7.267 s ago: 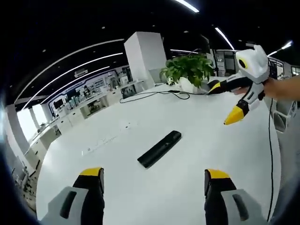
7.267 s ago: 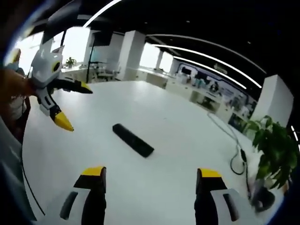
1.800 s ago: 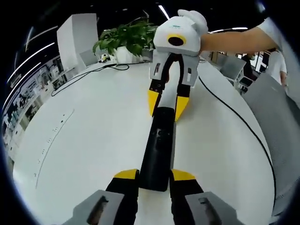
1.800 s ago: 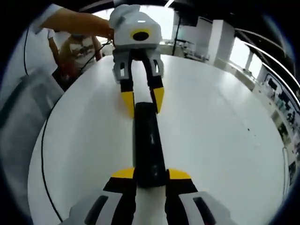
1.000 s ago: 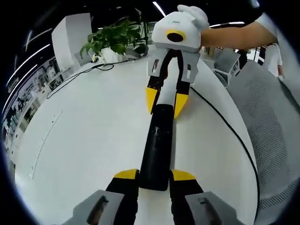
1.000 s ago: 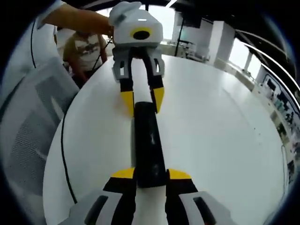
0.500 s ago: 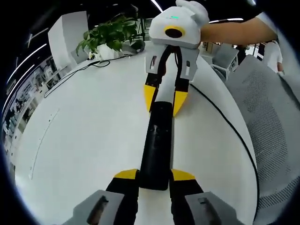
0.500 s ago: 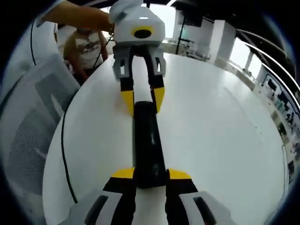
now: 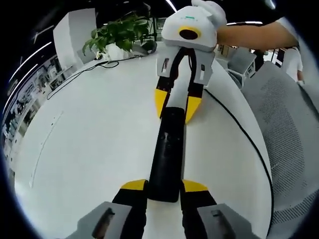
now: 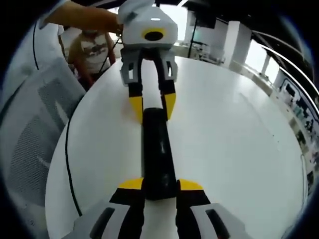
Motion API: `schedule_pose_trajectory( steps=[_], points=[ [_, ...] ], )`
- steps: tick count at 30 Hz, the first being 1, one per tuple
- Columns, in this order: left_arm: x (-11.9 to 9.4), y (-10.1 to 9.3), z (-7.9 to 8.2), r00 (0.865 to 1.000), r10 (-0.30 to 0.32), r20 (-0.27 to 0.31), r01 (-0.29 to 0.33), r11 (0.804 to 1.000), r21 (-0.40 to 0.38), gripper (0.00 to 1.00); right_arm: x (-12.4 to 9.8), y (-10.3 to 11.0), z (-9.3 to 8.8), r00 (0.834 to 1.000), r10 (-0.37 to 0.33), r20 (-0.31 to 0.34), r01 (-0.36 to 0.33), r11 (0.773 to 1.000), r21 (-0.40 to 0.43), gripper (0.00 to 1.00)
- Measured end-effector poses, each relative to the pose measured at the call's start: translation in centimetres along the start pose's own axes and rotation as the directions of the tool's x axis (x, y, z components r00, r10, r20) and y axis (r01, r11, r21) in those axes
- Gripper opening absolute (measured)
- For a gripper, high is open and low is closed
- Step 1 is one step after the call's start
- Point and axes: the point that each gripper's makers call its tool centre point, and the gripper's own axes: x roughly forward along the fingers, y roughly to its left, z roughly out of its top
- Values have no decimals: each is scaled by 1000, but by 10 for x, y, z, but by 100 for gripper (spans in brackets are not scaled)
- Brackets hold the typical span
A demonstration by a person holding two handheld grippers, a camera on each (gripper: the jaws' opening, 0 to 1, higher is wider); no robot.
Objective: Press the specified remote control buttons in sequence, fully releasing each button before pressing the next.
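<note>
A long black remote control [image 9: 168, 149] runs straight away from me above the round white table [image 9: 89, 149]. My left gripper [image 9: 164, 186] is shut on its near end, yellow tips pressed to both sides. At the far end my right gripper [image 9: 177, 105] clamps the remote from the opposite side, a hand behind it. In the right gripper view the same remote [image 10: 157, 149] sits between my right gripper [image 10: 160, 185] at the bottom and my left gripper [image 10: 152, 107] at the top. I cannot tell whether the remote touches the table.
A potted plant [image 9: 117, 35] and a black cable [image 9: 94, 67] sit at the table's far side. Another cable [image 9: 244, 134] runs along the edge by a grey mesh chair [image 9: 294, 139]. A person [image 10: 92, 50] stands beyond the table, near a mesh chair [image 10: 30, 134].
Several seconds ago the remote lay alone on the table with both grippers open and apart; now each is shut on one end. Over the last second only the views have shifted slightly.
</note>
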Motion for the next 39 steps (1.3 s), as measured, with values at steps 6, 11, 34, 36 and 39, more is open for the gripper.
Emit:
schedule_pose_trajectory(
  steps=[6,11,34,36,39],
  points=[
    [0,0,0,1000,-6,-10,6,1000,18,25,0,0,0,1000,2,-3,-2,1000,2,21],
    [-1,0,0,1000,-6,-13,7,1000,24,25,0,-1,0,1000,6,0,-6,1000,2,22],
    [-1,0,0,999,-21,-45,22,999,28,24,-5,-4,7,999,-6,33,6,1000,16,25],
    [-1,0,-1,999,-20,-43,22,999,32,24,-8,-5,9,999,-11,38,10,1000,19,27],
    [-1,0,-1,999,-20,-43,21,999,39,24,-13,-6,12,999,-27,44,26,1000,3,27]
  ],
)
